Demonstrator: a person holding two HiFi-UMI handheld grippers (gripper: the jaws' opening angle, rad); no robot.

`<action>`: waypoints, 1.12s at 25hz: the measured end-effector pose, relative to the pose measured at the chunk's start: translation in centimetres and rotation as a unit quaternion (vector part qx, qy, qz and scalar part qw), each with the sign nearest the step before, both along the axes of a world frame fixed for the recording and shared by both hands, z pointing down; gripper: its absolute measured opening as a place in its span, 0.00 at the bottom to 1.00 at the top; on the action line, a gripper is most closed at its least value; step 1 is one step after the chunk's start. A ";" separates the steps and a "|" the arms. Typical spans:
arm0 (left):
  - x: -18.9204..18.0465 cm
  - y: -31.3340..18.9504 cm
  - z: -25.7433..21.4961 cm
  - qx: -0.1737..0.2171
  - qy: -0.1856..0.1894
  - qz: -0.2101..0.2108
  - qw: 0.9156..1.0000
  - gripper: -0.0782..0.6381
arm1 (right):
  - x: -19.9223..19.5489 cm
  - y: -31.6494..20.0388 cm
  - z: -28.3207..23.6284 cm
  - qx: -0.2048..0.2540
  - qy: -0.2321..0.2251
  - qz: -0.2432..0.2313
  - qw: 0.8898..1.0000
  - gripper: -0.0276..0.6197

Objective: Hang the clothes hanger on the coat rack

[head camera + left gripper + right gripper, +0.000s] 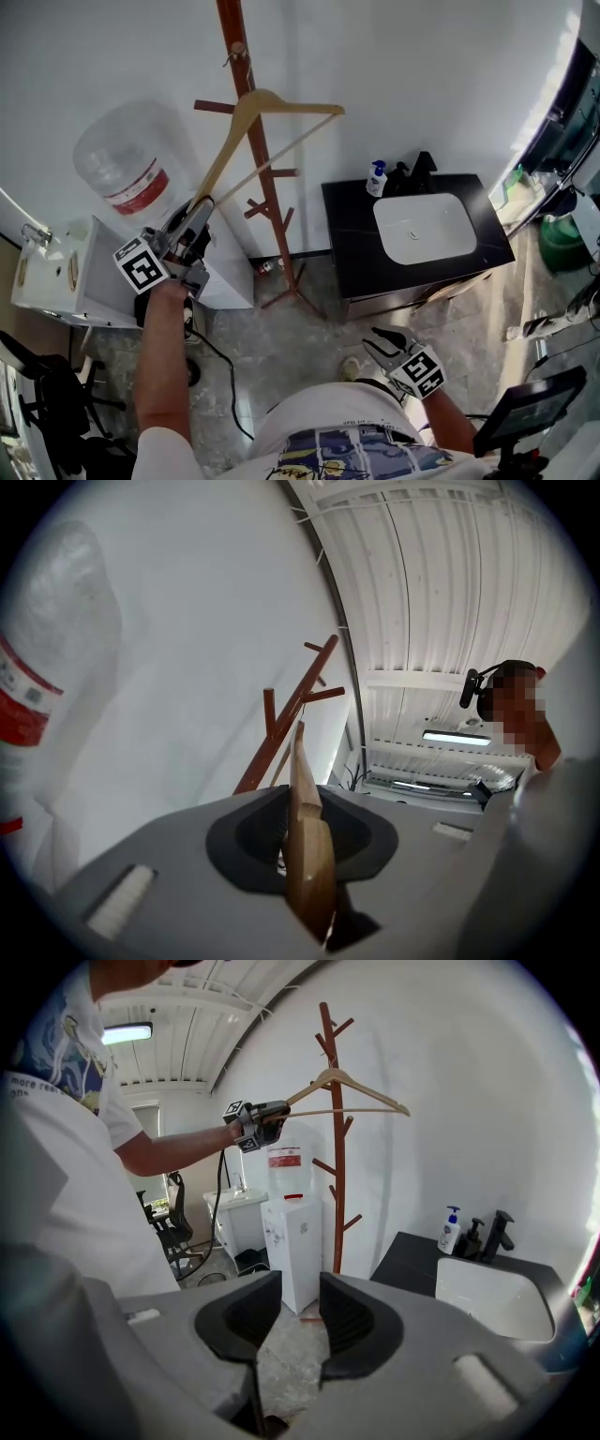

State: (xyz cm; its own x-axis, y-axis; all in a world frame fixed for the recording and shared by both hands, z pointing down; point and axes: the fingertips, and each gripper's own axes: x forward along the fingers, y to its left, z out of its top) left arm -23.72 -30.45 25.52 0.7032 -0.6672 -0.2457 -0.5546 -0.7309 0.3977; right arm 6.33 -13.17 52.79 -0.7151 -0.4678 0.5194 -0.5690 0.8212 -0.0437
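A wooden clothes hanger (272, 98) hangs against the reddish-brown coat rack (272, 202), with its hook up by an upper peg on the pole. I cannot tell whether the hook rests on the peg. My left gripper (202, 211) is raised and shut on the hanger's left arm end. In the left gripper view the hanger (307, 855) stands on edge between the pads, with the coat rack (281, 724) beyond. The right gripper view shows the hanger (347, 1080) roughly level at the pole (337, 1194). My right gripper (384, 347) is low, open and empty (291, 1312).
A white water dispenser with a big bottle (127, 164) stands just left of the rack. To the right is a black vanity (352, 234) with a white sink and a soap bottle (377, 178). A black cable (220, 366) trails across the floor.
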 end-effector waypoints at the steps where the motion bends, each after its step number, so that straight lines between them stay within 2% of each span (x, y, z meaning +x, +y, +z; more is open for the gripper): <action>1: -0.2 0.0 -0.1 0.002 -0.001 -0.006 1.000 0.21 | -0.1 -0.1 -0.1 0.001 -0.002 -0.001 1.000 0.24; 10: -1.8 1.1 -0.8 0.016 -0.020 -0.061 0.998 0.22 | -0.8 -0.4 -0.6 0.008 -0.011 -0.011 1.000 0.24; 17: -3.7 2.8 0.1 0.005 -0.041 -0.099 0.994 0.25 | -1.3 0.4 -0.6 0.009 -0.019 -0.009 1.000 0.24; 28: -7.2 7.6 3.1 -0.018 -0.108 -0.162 0.981 0.24 | -3.0 1.9 -1.7 0.022 -0.024 0.004 0.999 0.24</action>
